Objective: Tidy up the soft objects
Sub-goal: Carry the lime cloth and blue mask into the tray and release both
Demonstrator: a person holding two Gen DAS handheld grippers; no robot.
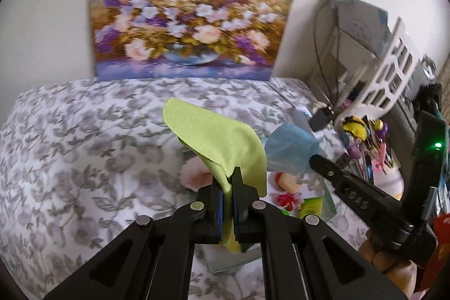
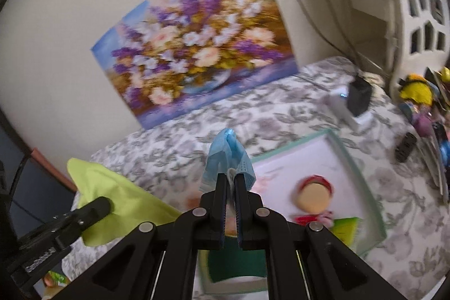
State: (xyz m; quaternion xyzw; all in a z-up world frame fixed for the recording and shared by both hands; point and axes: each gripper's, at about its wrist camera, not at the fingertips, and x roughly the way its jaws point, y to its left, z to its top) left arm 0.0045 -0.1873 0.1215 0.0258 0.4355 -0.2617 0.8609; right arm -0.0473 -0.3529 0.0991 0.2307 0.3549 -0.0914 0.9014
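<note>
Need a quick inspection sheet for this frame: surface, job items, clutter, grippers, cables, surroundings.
Surface: bed cover with a grey floral print; a shallow green-rimmed tray lies on it.
Job's things: green cloth and blue face mask, both lifted off the cover.
Clutter: small toys in the tray, among them a doll with a red hood; more toys piled at the right edge.
Grippers: left gripper shut on the green cloth; right gripper shut on the blue face mask.
Cables: a cord runs down beside the white shelf unit toward a black plug.
Surroundings: flower painting leaning against a plain wall.
</note>
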